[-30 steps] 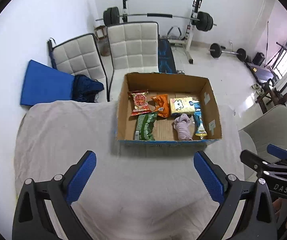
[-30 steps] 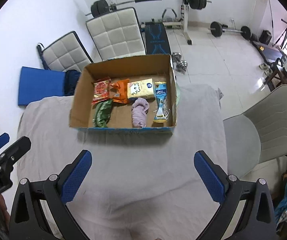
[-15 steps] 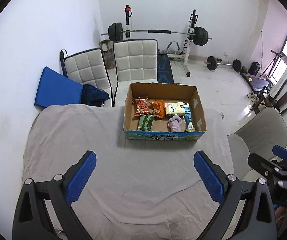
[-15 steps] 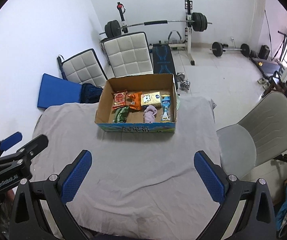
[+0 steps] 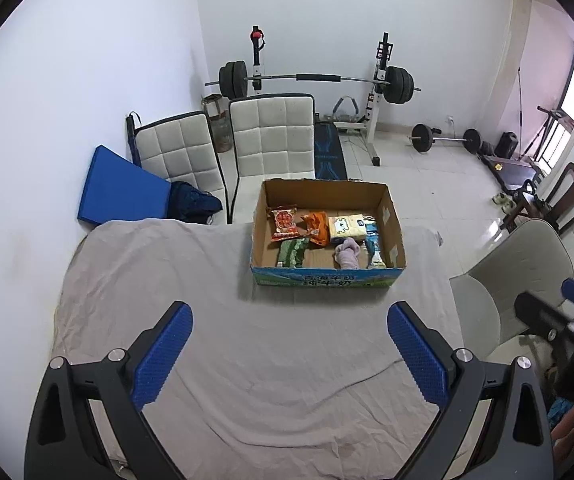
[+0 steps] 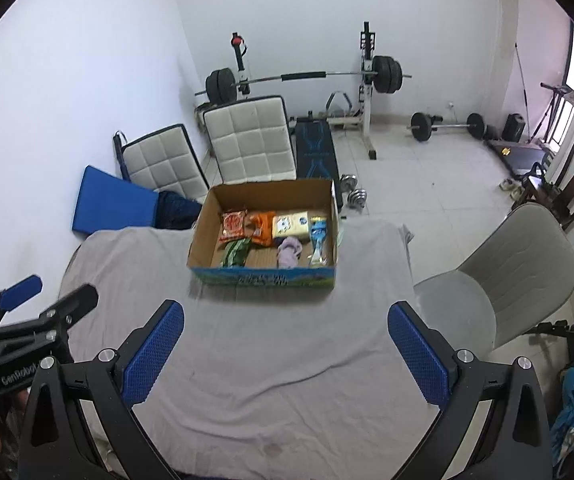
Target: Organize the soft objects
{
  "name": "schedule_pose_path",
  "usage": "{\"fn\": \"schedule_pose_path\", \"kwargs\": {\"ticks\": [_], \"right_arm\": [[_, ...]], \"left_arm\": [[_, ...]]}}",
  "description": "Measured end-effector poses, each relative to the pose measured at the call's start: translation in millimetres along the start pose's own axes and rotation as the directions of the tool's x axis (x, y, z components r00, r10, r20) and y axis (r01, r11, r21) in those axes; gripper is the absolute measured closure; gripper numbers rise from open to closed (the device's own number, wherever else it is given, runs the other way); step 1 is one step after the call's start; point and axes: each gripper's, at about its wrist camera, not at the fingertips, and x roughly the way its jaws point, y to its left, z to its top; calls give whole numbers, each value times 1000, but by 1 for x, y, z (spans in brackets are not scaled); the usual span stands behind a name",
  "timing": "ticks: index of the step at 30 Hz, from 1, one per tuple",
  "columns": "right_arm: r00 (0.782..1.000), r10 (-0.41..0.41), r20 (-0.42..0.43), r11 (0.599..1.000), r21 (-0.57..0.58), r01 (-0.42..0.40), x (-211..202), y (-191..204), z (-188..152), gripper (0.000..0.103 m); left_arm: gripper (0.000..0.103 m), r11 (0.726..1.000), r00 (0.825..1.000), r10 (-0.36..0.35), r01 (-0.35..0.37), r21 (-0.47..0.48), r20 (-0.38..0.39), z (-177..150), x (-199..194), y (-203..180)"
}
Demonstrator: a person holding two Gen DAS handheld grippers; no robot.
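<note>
An open cardboard box (image 5: 395, 236) (image 6: 203, 236) stands at the far side of the grey-clothed table (image 5: 167, 280) (image 6: 271, 352). It holds a red snack pack (image 5: 284, 223) (image 6: 232, 225), an orange pack (image 5: 315, 227) (image 6: 262, 225), a green pack (image 5: 291, 253) (image 6: 234, 253), a yellow tissue pack (image 5: 347, 226) (image 6: 291, 223), a pale purple cloth (image 5: 347, 254) (image 6: 289, 253) and a blue pouch (image 5: 375, 246) (image 6: 319, 240). My left gripper (image 5: 290, 354) and right gripper (image 6: 286, 354) are open and empty, high above the table's near part.
Two white padded chairs (image 5: 271, 140) and a blue mat (image 5: 123, 192) stand behind the table. A grey chair (image 6: 519, 264) is at the right. A barbell rack (image 5: 315, 80) and weights are at the back wall. The left gripper also shows in the right wrist view (image 6: 23, 320).
Both grippers have pulled back and up from the box. The box now looks smaller and farther away, and more of the room shows. Both stay open.
</note>
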Motion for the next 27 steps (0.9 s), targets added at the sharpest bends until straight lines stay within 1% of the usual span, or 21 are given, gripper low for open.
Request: {"fn": "schedule_pose_path", "kwargs": {"ticks": [4,9,20,27], "right_arm": [[1000,0,23,1000,10,-1,0,-1,12,0],[999,1,38,1000,12,-1,-3,0,20,0],[999,-4,50,1000,-1,4,-5,2,24,0],[998,-23,56,1000,-7,24,-5,5,25,0]], "left_arm": [[3,1000,1000,10,-9,-8,19,3,-1,2],[3,1000,999,18,-18,-12,41,6,-5,3],[3,1000,998,20,-19,-15,59,9,-8,4],[3,1000,998,19,-18,-16,60,10,-8,5]]}}
